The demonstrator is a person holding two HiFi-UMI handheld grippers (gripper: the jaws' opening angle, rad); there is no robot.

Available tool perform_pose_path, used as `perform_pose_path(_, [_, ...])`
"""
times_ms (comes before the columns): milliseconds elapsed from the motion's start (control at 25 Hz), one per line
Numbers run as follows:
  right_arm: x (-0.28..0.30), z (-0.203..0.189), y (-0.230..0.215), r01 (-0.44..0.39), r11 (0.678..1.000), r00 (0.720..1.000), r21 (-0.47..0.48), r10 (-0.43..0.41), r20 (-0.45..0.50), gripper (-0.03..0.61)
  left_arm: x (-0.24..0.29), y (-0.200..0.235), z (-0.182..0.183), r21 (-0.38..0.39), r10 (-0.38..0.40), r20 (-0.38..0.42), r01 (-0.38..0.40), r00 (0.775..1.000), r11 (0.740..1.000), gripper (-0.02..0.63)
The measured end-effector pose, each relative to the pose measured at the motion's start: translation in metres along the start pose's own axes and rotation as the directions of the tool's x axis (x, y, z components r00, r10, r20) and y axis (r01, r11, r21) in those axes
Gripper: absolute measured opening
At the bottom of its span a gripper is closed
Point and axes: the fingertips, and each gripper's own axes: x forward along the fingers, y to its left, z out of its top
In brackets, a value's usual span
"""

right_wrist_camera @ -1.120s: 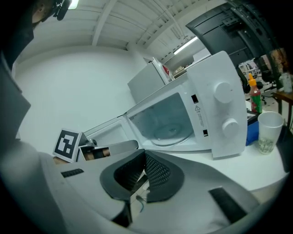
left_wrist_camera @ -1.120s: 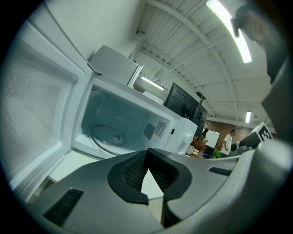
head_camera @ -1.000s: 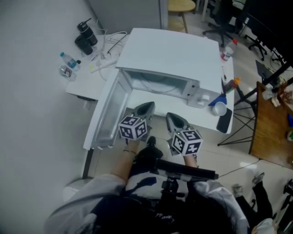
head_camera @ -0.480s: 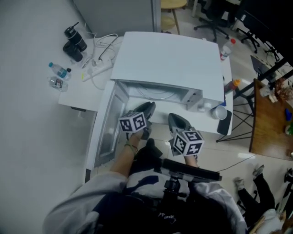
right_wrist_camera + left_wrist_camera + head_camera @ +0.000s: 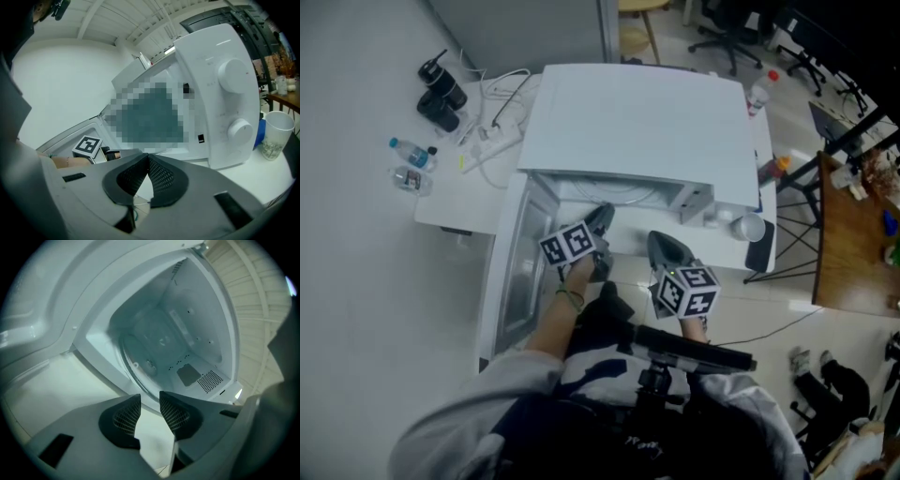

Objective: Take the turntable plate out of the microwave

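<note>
The white microwave (image 5: 647, 122) stands with its door (image 5: 517, 272) swung open to the left. Inside, the clear glass turntable plate (image 5: 150, 350) lies on the cavity floor; in the head view only its front arc (image 5: 623, 195) shows. My left gripper (image 5: 150, 401) is at the mouth of the cavity, just short of the plate's rim, jaws opening with nothing between them; in the head view the left gripper (image 5: 598, 223) reaches under the microwave's front edge. My right gripper (image 5: 148, 160) is shut and empty, hanging in front of the control panel (image 5: 225, 93); the head view shows the right gripper (image 5: 661, 246) there too.
A paper cup (image 5: 276, 133) and a dark flat object (image 5: 761, 248) sit right of the microwave. Two water bottles (image 5: 405, 164), black flasks (image 5: 439, 94) and a power strip with cables (image 5: 492, 141) lie on the table's left. A wooden table (image 5: 853, 244) stands far right.
The left gripper has moved forward to the microwave's opening and rolled, and its jaws have parted. The right gripper has shifted only slightly and stays shut.
</note>
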Motion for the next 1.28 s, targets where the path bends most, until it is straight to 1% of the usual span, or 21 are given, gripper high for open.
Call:
perform_pose_path(160, [0.001,-0.003,0.0,-0.002,1.0,1.0,-0.003,0.002,-0.005,-0.011,0.004,0.003,0.006,-0.094,-0.011,0.04,0.015,0.999,0.995,0.112])
perform_pose_path(280, [0.001,-0.006,-0.002,0.001,1.0,1.0,-0.003,-0.002,-0.013,-0.012,0.008,0.006,0.011,-0.192,-0.009,0.062,0.021,0.998,0.981,0.11])
perform_pose_path(320, [0.0,-0.007,-0.002,0.003,1.0,1.0,-0.003,-0.003,-0.014,-0.012,0.008,0.008,0.011,-0.215,-0.004,0.063,0.017,0.998,0.976,0.11])
perform_pose_path(360, [0.0,-0.008,-0.003,0.004,1.0,1.0,-0.002,-0.004,-0.014,-0.012,0.008,0.01,0.011,-0.231,-0.001,0.064,0.016,0.998,0.973,0.087])
perform_pose_path(400, [0.0,-0.008,-0.003,0.006,1.0,1.0,-0.001,-0.006,-0.014,-0.012,0.008,0.011,0.011,-0.242,-0.002,0.064,0.017,0.998,0.97,0.087])
perform_pose_path(480, [-0.001,-0.009,-0.005,0.009,1.0,1.0,0.001,-0.009,-0.015,-0.012,0.007,0.011,0.011,-0.249,-0.006,0.067,0.023,0.998,0.968,0.077])
perform_pose_path(600, [-0.003,-0.011,-0.006,0.011,1.0,1.0,0.001,-0.011,-0.02,-0.012,0.005,0.007,0.012,-0.23,-0.019,0.093,0.04,0.996,0.972,0.049])
perform_pose_path(760, [-0.002,-0.017,-0.001,-0.001,1.0,0.999,-0.006,0.001,-0.034,-0.011,0.002,-0.004,0.011,-0.216,-0.044,0.117,0.069,0.992,0.974,0.043])
perform_pose_path(920, [-0.002,-0.021,0.004,-0.017,1.0,0.999,-0.015,0.016,-0.046,-0.012,0.001,-0.015,0.007,-0.198,-0.068,0.113,0.09,0.991,0.976,0.032])
perform_pose_path(1280, [-0.005,-0.026,-0.001,-0.01,1.0,0.998,-0.014,0.009,-0.056,-0.012,-0.003,-0.017,-0.005,-0.247,-0.103,0.124,0.131,0.987,0.96,0.025])
